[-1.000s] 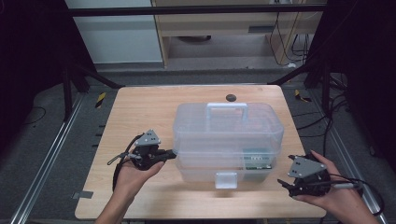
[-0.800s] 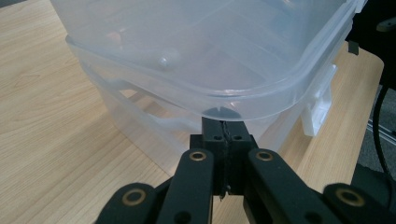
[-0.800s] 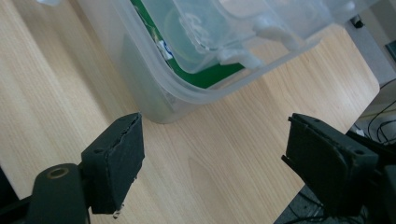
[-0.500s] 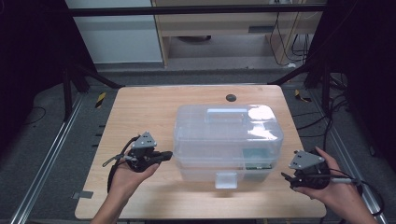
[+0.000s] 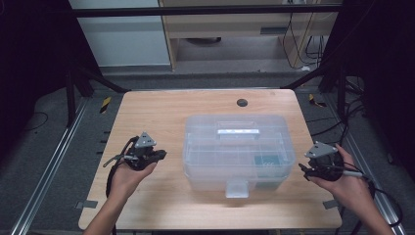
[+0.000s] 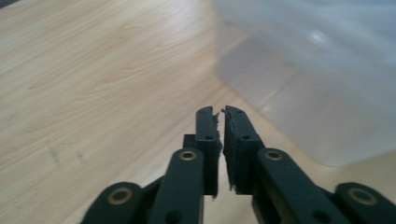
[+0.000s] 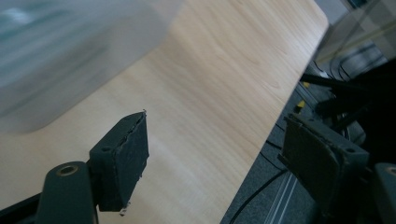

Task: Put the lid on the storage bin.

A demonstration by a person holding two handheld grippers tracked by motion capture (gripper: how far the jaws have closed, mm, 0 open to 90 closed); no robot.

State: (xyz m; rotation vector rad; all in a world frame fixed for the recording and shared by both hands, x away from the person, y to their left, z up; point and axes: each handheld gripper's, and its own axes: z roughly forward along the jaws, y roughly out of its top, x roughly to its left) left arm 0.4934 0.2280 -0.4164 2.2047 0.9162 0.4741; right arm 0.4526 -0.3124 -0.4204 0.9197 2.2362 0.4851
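A translucent plastic storage box (image 5: 239, 148) with a closed lid, a top handle and a front latch (image 5: 237, 187) sits in the middle of the wooden table (image 5: 161, 115). My left gripper (image 5: 159, 155) is held just left of the box, pointing at its side, jaws shut with nothing between them. In the left gripper view the gripper (image 6: 220, 116) points at the box's lower corner (image 6: 299, 88). My right gripper (image 5: 302, 170) hovers at the box's right side, open and empty. The right gripper (image 7: 215, 144) view has the box's blurred corner (image 7: 60, 51) at upper left.
A small dark round hole (image 5: 241, 103) marks the table's far side. Metal frame rails (image 5: 44, 171) run along both sides below the table, with cables on the floor (image 5: 352, 112) at right. The table's right edge (image 7: 285, 93) lies under my right gripper.
The box lid has come down from slightly raised to flat and closed. Both grippers have drawn a little outward and back from the box; the right one moved nearer the table's edge.
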